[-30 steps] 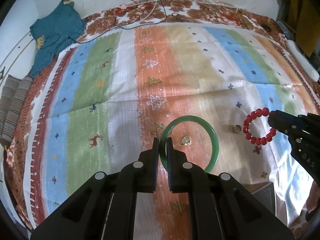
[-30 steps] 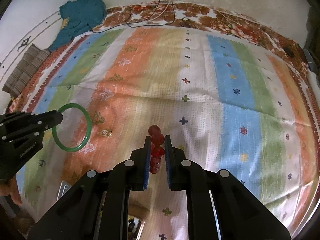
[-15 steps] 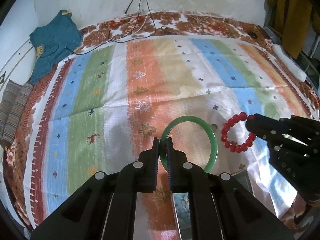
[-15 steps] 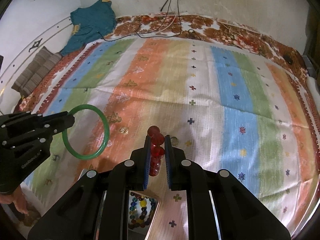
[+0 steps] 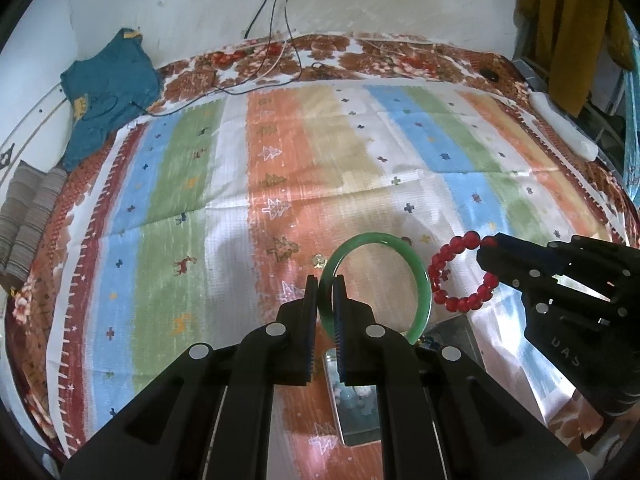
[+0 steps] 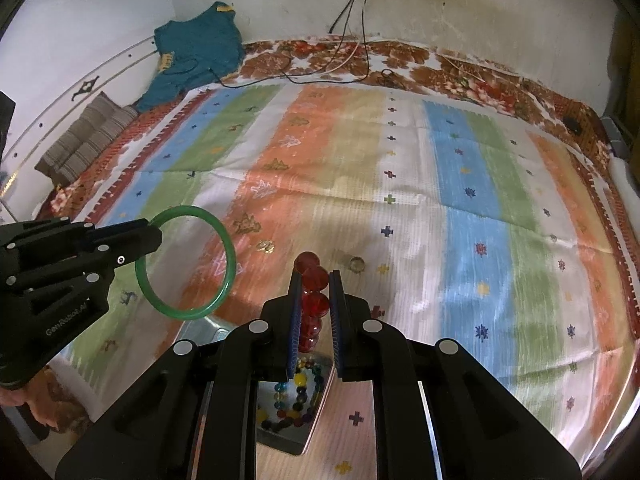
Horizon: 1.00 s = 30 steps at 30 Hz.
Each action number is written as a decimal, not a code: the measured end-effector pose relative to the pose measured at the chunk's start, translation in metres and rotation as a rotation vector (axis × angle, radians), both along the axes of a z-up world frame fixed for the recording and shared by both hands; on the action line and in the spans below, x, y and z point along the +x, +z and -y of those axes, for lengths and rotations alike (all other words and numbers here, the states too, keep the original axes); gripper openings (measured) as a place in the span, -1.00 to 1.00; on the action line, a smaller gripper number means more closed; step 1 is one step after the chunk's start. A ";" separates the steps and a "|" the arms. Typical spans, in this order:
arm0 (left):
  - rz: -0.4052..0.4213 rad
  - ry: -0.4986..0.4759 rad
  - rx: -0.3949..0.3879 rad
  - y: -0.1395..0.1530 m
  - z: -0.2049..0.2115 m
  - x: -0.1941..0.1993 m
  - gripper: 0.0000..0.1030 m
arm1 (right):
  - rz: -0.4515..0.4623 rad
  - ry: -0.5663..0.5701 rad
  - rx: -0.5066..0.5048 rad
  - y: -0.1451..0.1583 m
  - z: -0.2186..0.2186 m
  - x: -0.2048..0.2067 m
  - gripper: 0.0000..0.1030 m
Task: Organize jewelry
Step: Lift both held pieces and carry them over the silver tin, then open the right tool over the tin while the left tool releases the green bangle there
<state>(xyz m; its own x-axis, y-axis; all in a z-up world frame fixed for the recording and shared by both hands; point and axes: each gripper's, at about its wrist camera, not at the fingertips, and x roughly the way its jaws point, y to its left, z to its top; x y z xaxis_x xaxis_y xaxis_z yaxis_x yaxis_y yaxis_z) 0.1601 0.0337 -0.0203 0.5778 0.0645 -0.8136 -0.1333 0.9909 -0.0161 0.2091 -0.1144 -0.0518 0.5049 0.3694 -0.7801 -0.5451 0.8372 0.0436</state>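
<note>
My left gripper is shut on a green jade bangle and holds it upright above the striped bedspread; the bangle also shows in the right wrist view. My right gripper is shut on a red bead bracelet, which also shows in the left wrist view. A shiny metal jewelry box with a multicoloured bead bracelet inside lies below the right gripper; the box shows under the left gripper too. Two small gold pieces lie on the cloth.
The striped bedspread covers a bed against a white wall. A teal garment and striped cushions lie at the far left. Black cables hang down the wall onto the bed. Yellow cloth hangs at the right.
Both grippers have pulled back and up with their jewelry. The metal box with beads has come into view beneath them. The gold pieces now lie farther ahead.
</note>
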 end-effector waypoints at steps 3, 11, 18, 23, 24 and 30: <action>0.010 -0.001 -0.003 0.003 0.003 -0.007 -0.86 | 0.007 0.001 0.004 0.002 0.004 -0.008 -0.73; 0.028 -0.013 0.000 0.007 0.011 -0.029 -0.86 | 0.020 0.010 0.008 0.004 0.011 -0.027 -0.73; 0.027 -0.016 -0.003 0.006 0.013 -0.043 -0.86 | 0.020 0.020 0.017 0.005 0.017 -0.041 -0.73; 0.032 -0.023 -0.005 0.006 0.016 -0.051 -0.86 | 0.017 0.026 0.015 0.004 0.019 -0.049 -0.73; 0.032 -0.024 -0.005 0.005 0.017 -0.052 -0.86 | 0.016 0.025 0.015 0.003 0.020 -0.050 -0.73; 0.030 -0.037 0.000 0.003 0.021 -0.060 -0.85 | 0.006 0.032 0.008 0.000 0.021 -0.059 -0.73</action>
<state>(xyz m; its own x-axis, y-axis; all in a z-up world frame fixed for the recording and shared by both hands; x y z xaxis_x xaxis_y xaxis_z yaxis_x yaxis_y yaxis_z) 0.1001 0.0124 -0.0172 0.6036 0.0427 -0.7961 -0.0964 0.9952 -0.0197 0.1500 -0.1356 -0.0514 0.4971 0.3917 -0.7742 -0.5718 0.8190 0.0472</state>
